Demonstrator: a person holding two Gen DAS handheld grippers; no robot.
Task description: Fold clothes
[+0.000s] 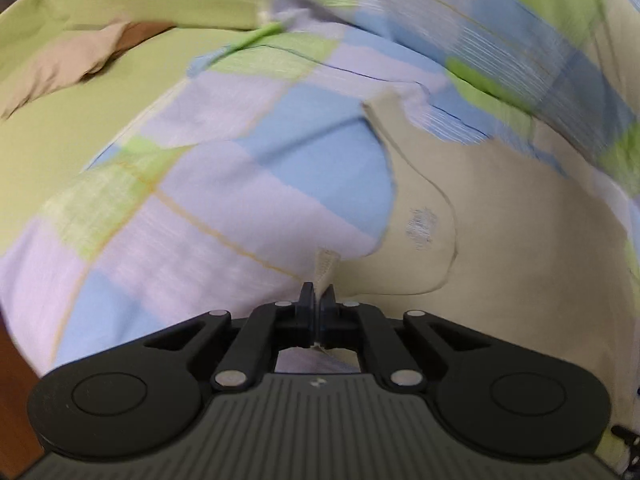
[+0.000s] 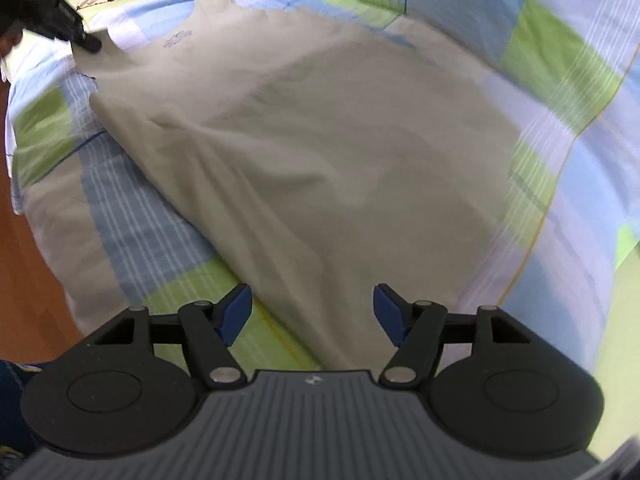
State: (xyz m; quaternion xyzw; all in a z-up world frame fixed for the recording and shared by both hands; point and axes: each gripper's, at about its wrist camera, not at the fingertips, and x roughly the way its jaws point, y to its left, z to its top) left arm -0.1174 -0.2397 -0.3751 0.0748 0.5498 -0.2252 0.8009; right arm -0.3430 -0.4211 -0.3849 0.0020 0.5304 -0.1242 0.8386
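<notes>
A beige sleeveless garment point(image 2: 304, 152) lies spread lengthwise on a checked quilt point(image 2: 560, 80). In the left wrist view my left gripper point(image 1: 319, 296) is shut on the garment's shoulder strap point(image 1: 325, 268), beside a small grey print point(image 1: 420, 226) on the beige cloth point(image 1: 500, 240). In the right wrist view my right gripper point(image 2: 312, 312) stands open above the garment's near end, nothing between its blue pads point(image 2: 236, 312). The left gripper point(image 2: 60, 20) shows as a dark shape at the garment's far end.
The quilt point(image 1: 200, 200) covers a bed with a light green sheet point(image 1: 60, 140). Folded tan and brown clothes point(image 1: 80, 56) lie on the sheet at the far left. A reddish wooden floor point(image 2: 36, 280) runs along the bed's left edge.
</notes>
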